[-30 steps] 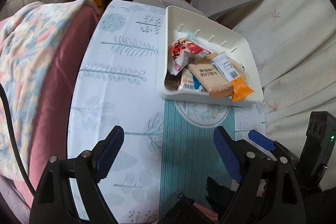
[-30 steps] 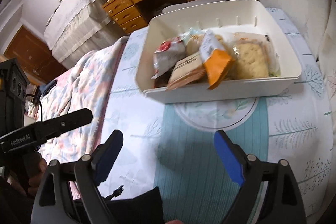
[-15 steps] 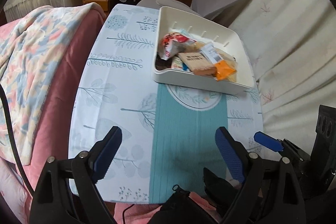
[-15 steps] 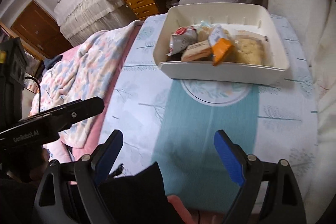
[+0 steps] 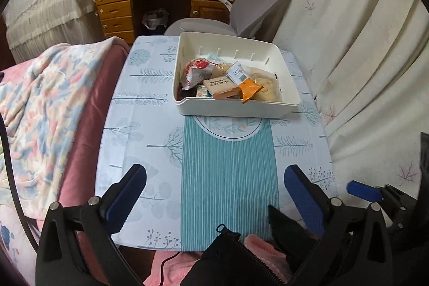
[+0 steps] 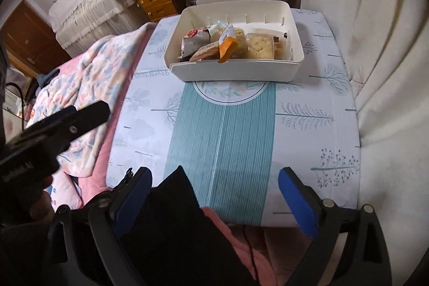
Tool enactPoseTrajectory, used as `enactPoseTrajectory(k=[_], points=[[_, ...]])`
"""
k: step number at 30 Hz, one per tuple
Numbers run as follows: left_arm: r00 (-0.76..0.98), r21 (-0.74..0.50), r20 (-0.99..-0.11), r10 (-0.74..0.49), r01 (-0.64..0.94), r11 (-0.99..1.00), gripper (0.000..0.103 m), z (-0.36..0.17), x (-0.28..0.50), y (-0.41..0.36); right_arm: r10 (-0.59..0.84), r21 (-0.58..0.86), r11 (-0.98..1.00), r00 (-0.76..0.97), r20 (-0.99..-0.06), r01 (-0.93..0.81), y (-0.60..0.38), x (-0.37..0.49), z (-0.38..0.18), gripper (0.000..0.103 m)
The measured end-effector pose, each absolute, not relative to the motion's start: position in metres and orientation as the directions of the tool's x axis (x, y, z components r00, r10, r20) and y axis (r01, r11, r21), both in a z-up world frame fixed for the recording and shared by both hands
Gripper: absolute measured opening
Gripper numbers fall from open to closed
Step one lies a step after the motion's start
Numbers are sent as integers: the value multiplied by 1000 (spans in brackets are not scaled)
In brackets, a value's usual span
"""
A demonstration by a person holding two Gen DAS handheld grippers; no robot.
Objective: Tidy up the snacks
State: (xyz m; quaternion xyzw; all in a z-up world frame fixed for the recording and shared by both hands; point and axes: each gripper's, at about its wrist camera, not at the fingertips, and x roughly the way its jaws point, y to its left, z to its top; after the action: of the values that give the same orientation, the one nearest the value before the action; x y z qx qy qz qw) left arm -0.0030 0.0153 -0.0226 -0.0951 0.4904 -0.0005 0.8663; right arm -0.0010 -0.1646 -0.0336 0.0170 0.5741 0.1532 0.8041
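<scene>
Across tablecloth, snack bin well beyond both grippers' spread fingers.

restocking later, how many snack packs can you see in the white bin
5 visible in the bin: red-white bag left, tan bar centre, orange-tipped sachet, pale pastry right, small pack underneath. More may be hidden.
</scene>
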Motion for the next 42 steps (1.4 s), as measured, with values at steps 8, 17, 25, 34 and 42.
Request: enactPoseTrajectory(k=[8, 17, 25, 34, 42], points=[[564, -111, -825, -27, -116, 987, 102, -16, -27, 4, 275, 200, 954, 380, -883, -225, -163, -23, -19, 97], [561, -86, -828, -18, -96, 992, 102, -17, -38, -8, 258, 179, 959, 411, -874, -220, -162, -32, -21, 103], [556, -99, -831, -32, -90, 991, 102, -21, -38, -13, 236, 159, 965, 424, -874, -209, -167, -33, -23, 103], [552, -104, -833, -44, -79, 991, 102, -24, -35, -17, 229, 158, 967, 413, -881, -199, -169, -30, -27, 103], [558, -102, -828, -44, -74, 992, 102, -23, -30, -17, 232, 162, 967, 407, -884, -198, -168, -29, -27, 103]])
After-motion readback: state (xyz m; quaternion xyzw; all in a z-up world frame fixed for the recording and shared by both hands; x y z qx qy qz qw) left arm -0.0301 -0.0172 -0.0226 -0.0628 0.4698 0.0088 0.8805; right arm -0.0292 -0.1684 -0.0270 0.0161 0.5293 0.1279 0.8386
